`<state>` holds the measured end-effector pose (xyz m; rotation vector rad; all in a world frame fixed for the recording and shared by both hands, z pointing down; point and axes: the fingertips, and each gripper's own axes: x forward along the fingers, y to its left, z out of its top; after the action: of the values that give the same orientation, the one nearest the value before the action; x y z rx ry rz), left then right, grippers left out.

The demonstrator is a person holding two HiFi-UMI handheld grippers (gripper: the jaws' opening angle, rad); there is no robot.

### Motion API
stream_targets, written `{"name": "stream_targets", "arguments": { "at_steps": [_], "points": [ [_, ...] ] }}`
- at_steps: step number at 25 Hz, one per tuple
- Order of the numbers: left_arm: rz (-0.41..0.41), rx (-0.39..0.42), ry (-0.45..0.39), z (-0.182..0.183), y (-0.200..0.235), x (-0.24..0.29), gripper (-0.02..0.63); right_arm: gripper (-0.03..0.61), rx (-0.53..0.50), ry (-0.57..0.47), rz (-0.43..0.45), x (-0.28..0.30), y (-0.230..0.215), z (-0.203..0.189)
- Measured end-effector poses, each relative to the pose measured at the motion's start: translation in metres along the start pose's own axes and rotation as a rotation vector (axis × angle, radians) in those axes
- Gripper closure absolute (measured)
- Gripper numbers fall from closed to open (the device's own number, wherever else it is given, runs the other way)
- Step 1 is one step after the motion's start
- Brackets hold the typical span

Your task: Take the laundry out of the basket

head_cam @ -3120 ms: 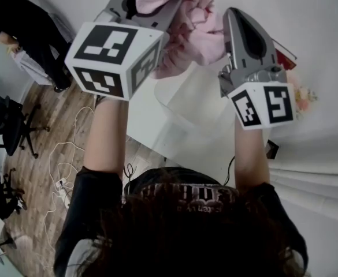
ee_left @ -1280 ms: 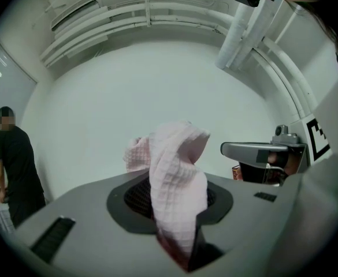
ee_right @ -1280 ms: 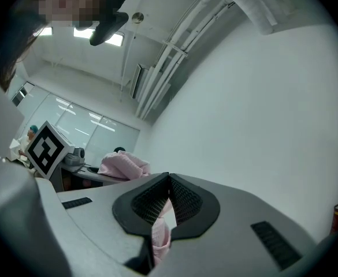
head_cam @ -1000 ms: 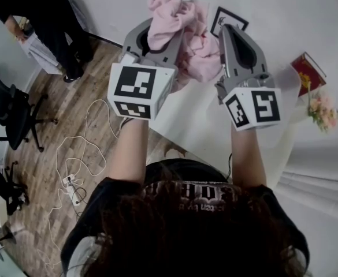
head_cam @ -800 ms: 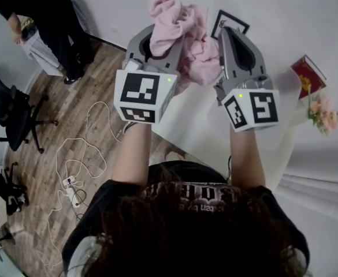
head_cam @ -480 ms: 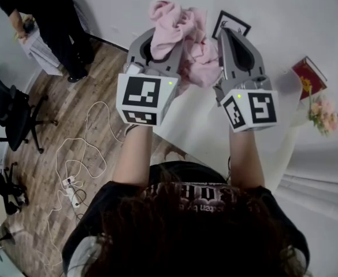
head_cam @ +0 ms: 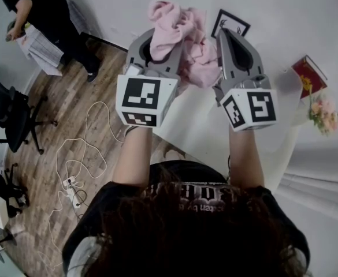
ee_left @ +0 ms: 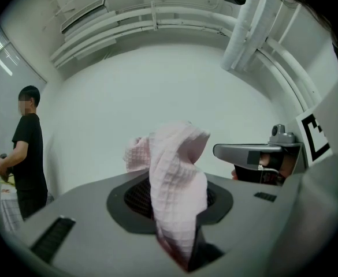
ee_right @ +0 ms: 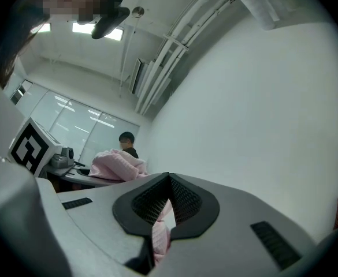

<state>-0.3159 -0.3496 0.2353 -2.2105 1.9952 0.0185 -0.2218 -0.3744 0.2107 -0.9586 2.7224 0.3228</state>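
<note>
We find the left gripper (head_cam: pixel 159 42) and the right gripper (head_cam: pixel 226 39) raised side by side, with a pink cloth (head_cam: pixel 186 36) bunched between and above them, at 12 o'clock in the head view.

Left gripper: its jaws are clamped on a thick fold of the cloth. The waffle-textured fabric rises from between the pads and flops over toward 1 o'clock in the left gripper view.

Right gripper: its jaws are drawn nearly together on a thin strip of the same cloth, which shows pink in the narrow slot between the pads. The rest of the bundle sits at 9 o'clock in the right gripper view, on top of the other gripper.

The cloth hangs clear in the air, carried by both grippers, and touches no surface that we can see. Beneath it lies a white table (head_cam: pixel 215 134).

On the table:
- A picture frame (head_cam: pixel 233 23) lies at 12 o'clock, just beyond the right gripper's tips.
- A red book (head_cam: pixel 309 71) lies at 2 o'clock.
- Flowers (head_cam: pixel 323 111) lie at 3 o'clock, near the book.

Off the table, a wooden floor (head_cam: pixel 53 149) takes the left side. A person in black (head_cam: pixel 39 7) stands at 10 o'clock. An office chair (head_cam: pixel 10 117) is at 9 o'clock, and loose cables (head_cam: pixel 79 154) lie beside it.
</note>
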Motion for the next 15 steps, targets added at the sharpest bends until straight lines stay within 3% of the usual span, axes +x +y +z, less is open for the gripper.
{"name": "stream_targets", "arguments": {
  "at_steps": [15],
  "points": [
    [0.002, -0.002, 0.008, -0.0008, -0.0013, -0.0001, 0.492, 0.552, -0.009, 0.005, -0.014, -0.0035, -0.0065, 0.0021]
  ]
}}
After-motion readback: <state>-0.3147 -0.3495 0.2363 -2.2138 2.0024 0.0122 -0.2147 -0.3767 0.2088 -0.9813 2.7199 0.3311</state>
